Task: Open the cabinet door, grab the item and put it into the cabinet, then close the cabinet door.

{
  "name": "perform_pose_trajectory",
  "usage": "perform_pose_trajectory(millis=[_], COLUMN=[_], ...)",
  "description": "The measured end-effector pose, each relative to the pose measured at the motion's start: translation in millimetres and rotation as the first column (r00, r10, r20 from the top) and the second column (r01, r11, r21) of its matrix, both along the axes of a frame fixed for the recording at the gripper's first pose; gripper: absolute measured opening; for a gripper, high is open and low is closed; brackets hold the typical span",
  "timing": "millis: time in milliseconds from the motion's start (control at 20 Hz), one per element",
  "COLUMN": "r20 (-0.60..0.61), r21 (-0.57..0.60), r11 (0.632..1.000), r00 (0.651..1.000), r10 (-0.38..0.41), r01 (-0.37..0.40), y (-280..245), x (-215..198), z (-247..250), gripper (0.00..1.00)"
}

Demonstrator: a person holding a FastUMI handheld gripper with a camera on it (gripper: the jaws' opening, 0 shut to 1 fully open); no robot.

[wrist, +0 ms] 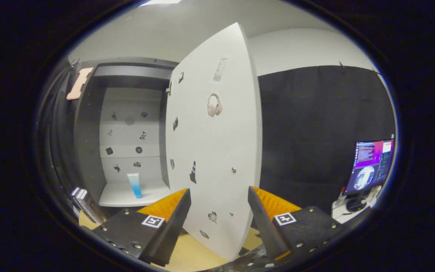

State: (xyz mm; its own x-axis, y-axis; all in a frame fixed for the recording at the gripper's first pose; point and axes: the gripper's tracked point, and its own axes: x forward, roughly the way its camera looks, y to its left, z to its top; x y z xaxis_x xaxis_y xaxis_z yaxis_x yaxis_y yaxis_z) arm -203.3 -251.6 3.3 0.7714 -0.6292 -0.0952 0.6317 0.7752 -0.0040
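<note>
Black cloth (315, 132) lines the booth's wall to the right of the door, under a pale upper wall. White cabinet door (217, 151), a tall flat panel, stands swung open and nearly edge-on, its lower part reaching down between the gripper's fingers, its free edge toward the cloth. Small stickers dot its face, among them a pair of headphones and a dark cone; no writing on them can be read. Two small metal studs show near its free edge.

Left of the door, the grey-framed cabinet (127, 143) is open, with one white shelf (123, 196) at its bottom and stickers scattered over its pale back panel. Room lies free on the shelf to either side of the one item there: a blue-and-white squeeze tube (134, 185), standing upright on its cap near the shelf's middle, beyond the left finger.

Light wooden worktop (191, 257) runs under the door and the fingers. A lit computer monitor (372, 166) sits far right, past the cloth. A few dark boxes (83, 204) lean at the cabinet's left foot.

The gripper (219, 223) is spread wide, released, its two fingers flanking the door's lower edge without pressing on it. Each finger carries one square black-and-white marker.
</note>
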Motion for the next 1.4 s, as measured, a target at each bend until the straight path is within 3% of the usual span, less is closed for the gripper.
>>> perform_pose_trajectory(millis=[350,450,500,700,1400], r20=[-0.012,0.002,-0.002,0.007,-0.024], r21=[0.033,0.058,0.061,0.113,0.133], r11=[0.989,0.992,0.994,0.994,0.976], r00=[0.989,0.994,0.996,1.000,0.984], r10=[-0.145,-0.110,-0.094,0.000,0.177], r01=[0.145,0.110,0.094,-0.001,-0.173], y=[-58.5,-64.9,-64.1,-61.1,-68.4], x=[-49.1,-40.3,-39.1,-28.4,-32.5], z=[-5.3,-4.9,-5.4,-5.6,-13.8], gripper=[0.91,0.93,0.99,1.00,1.00])
